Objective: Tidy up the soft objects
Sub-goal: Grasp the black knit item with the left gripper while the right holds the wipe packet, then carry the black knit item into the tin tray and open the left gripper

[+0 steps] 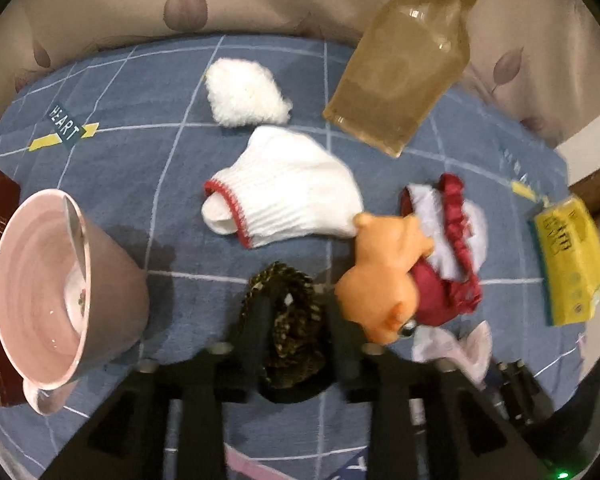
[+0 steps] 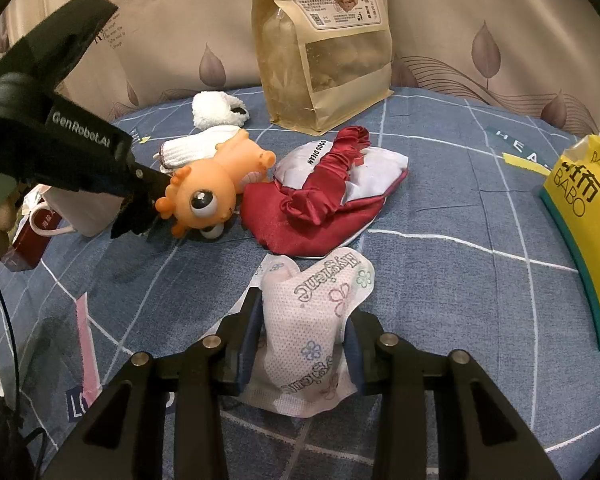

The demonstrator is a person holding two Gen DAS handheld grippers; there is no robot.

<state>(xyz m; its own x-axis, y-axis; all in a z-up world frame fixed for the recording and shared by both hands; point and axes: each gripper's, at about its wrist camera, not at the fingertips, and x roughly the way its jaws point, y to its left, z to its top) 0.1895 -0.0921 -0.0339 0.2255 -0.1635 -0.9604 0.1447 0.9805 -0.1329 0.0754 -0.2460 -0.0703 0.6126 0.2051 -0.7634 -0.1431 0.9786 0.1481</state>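
- Fingers (image 1: 260, 320) of the left gripper (image 1: 296, 320) flank a dark patterned scrunchie (image 1: 290, 320) on the blue checked cloth (image 1: 112, 168); whether the pads bite yet I cannot tell, as that frame is blurred.
- Right gripper (image 2: 300, 332) is clenched on a white printed pad (image 2: 312, 320), its far end fanning out past the fingertips, its near end on the cloth.
- Step in hand, as I judge it: each hand is picking up one soft item; the sorting looks barely begun, since most items lie loose.
- Loose items: white glove (image 1: 284, 196) at centre; fluffy ball (image 1: 244, 92) beyond it; orange toy (image 1: 380, 280) to the right, overlapping a red and white pouch (image 2: 328, 196).
- Pink cup (image 1: 48, 288) stands near left; yellow pack (image 2: 580, 216) far right; brown bag (image 2: 324, 40) at the back.
- Next move calls for a firm close on the scrunchie, then a clean lift clear of the toy just beside it.
- Pose: left gripper points steeply down beside the toy; right gripper angles down less steeply.
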